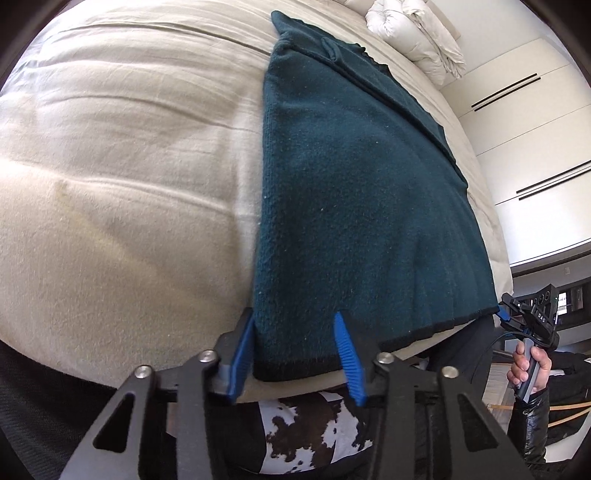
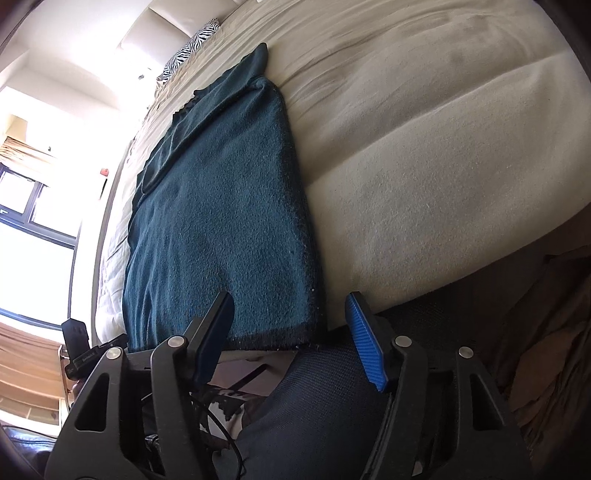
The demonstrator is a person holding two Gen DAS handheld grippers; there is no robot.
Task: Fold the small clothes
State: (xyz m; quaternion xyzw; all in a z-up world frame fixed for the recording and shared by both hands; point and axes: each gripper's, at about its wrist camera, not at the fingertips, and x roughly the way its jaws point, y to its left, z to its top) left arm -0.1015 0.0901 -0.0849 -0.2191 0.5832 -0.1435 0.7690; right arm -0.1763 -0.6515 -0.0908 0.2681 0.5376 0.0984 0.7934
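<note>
Teal fleece, a small garment (image 1: 354,192), lies flat on the cream bedsheet (image 1: 122,177), its dark hem at the near edge of the bed. From the left wrist, the left gripper (image 1: 297,352) straddles the garment's near left corner: one blue finger (image 1: 242,360) sits just outside the side edge, the other rests over the hem, and the fabric between them is not pinched, so the gripper is unclenched. Only this view shows the person's right hand (image 1: 528,369) wrapped round the handle of the right gripper (image 1: 504,312) at the opposite corner, a white duvet (image 1: 417,33) bunched at the far end of the bed, and white cupboard doors (image 1: 517,122) beyond.

From the right wrist, the right gripper (image 2: 291,328) brackets the near right corner of the garment (image 2: 221,221). Its left finger overlaps the fabric while the right finger (image 2: 365,343) stands over the sheet (image 2: 424,166), well clear of the cloth, so it too is released. Only here appear a bright window (image 2: 33,229), a zebra-striped cushion (image 2: 192,48) far up the bed, and part of the left gripper's body (image 2: 79,350) at the lower left.

Whether either inner finger touches the fleece cannot be told. The garment's far end is folded over and hard to read. A cow-print cloth (image 1: 310,432) below the bed edge is mostly hidden behind the gripper frames.
</note>
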